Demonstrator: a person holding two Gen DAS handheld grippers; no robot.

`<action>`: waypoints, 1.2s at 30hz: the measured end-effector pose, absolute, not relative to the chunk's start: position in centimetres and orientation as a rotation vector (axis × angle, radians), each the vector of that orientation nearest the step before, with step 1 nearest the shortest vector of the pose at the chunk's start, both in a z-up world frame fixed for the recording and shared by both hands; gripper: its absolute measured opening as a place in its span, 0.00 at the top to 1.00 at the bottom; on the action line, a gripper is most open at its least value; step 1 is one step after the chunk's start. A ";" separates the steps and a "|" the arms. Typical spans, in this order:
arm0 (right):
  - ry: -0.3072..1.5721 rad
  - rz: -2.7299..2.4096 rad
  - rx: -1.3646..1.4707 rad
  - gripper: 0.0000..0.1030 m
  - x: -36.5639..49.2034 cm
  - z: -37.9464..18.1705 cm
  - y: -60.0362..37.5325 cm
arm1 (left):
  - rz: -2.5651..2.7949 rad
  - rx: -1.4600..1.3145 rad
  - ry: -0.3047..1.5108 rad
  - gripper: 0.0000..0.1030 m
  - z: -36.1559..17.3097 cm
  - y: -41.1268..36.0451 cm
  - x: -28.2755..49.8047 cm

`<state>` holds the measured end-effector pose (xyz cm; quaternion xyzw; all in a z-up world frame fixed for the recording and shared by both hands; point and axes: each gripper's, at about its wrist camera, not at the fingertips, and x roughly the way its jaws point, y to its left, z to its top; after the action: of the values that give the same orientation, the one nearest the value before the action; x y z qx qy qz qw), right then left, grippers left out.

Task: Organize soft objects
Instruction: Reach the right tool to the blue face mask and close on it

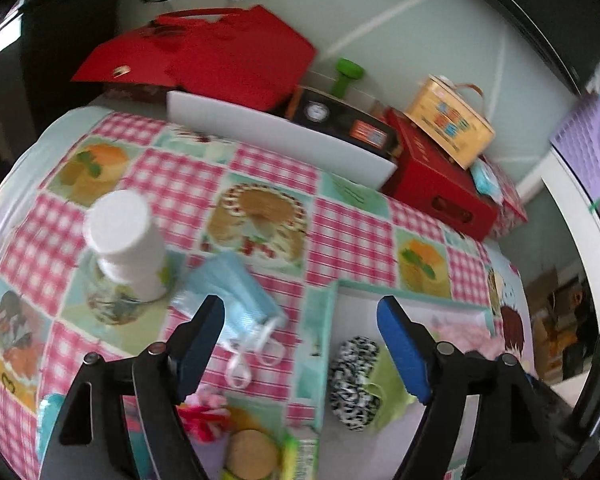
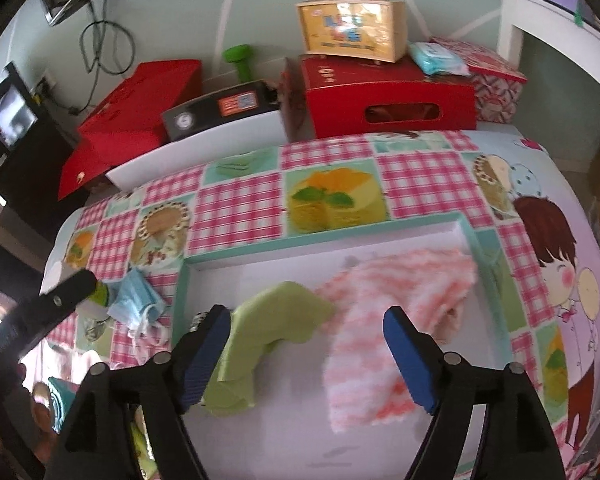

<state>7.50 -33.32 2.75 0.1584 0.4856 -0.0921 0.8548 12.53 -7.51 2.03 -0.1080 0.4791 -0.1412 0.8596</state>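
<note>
A shallow teal-rimmed tray lies on the table and holds a green cloth and a pink-and-white fluffy cloth. In the left wrist view the tray also holds a black-and-white patterned soft roll beside the green cloth. A stack of blue face masks lies on the tablecloth left of the tray; it also shows in the right wrist view. My left gripper is open and empty, hovering between masks and tray. My right gripper is open and empty above the cloths.
A white bottle stands left of the masks. Red and pink soft items and a round cork-like piece lie near the front edge. Red boxes, a yellow case and a white board line the back.
</note>
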 end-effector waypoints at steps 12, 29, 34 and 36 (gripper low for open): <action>0.964 -0.110 0.290 0.00 8.2 3.5 -29.0 | -0.123 -0.312 0.989 0.15 2.4 -0.2 13.2; 0.983 0.096 0.227 0.00 10.0 2.7 -21.4 | 0.011 -0.340 1.058 0.15 1.1 5.5 13.2; 1.015 0.145 0.205 0.10 10.9 1.4 -20.0 | -0.035 -0.329 1.096 0.15 0.3 4.6 13.4; 1.030 0.162 0.197 0.11 11.2 0.8 -19.6 | -0.046 -0.326 1.108 0.15 -0.1 4.1 13.6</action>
<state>11.19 -19.59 0.76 0.0942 0.4910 0.0774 0.8626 13.56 4.13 -0.06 -0.1540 0.5237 -0.0217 0.8376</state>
